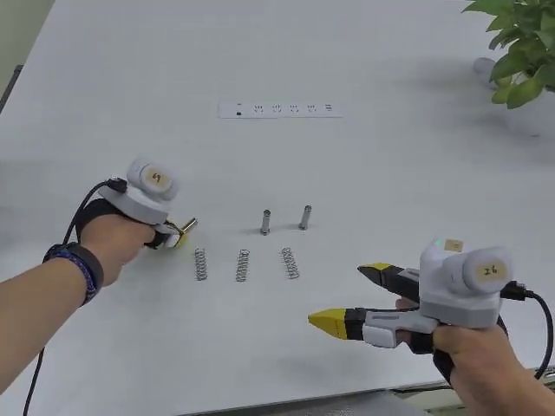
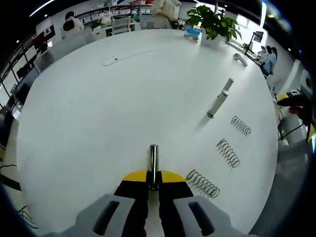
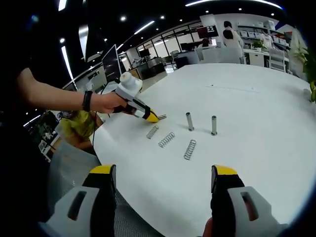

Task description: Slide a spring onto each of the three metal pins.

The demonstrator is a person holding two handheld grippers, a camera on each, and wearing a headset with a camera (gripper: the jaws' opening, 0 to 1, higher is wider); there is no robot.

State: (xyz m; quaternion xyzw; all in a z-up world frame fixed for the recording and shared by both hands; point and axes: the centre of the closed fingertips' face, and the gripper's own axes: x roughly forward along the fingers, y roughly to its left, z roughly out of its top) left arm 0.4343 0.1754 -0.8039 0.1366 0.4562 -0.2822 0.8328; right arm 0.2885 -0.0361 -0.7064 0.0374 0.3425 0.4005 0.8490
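White table (image 2: 98, 108): left gripper (image 2: 154, 177) clamps pin (image 2: 154, 157) lengthwise, tip pointing forward.

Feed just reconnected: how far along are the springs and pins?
Done: nothing; three springs lie loose on the table. In hand: the left gripper is shut on one pin. Left: all three springs to fit; the other two pins stand bare, and the right gripper is open, empty.

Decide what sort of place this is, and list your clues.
Most likely an open-plan office or lab: a white worktable with a power strip, a potted plant, and rows of desks with monitors under ceiling strip lights.
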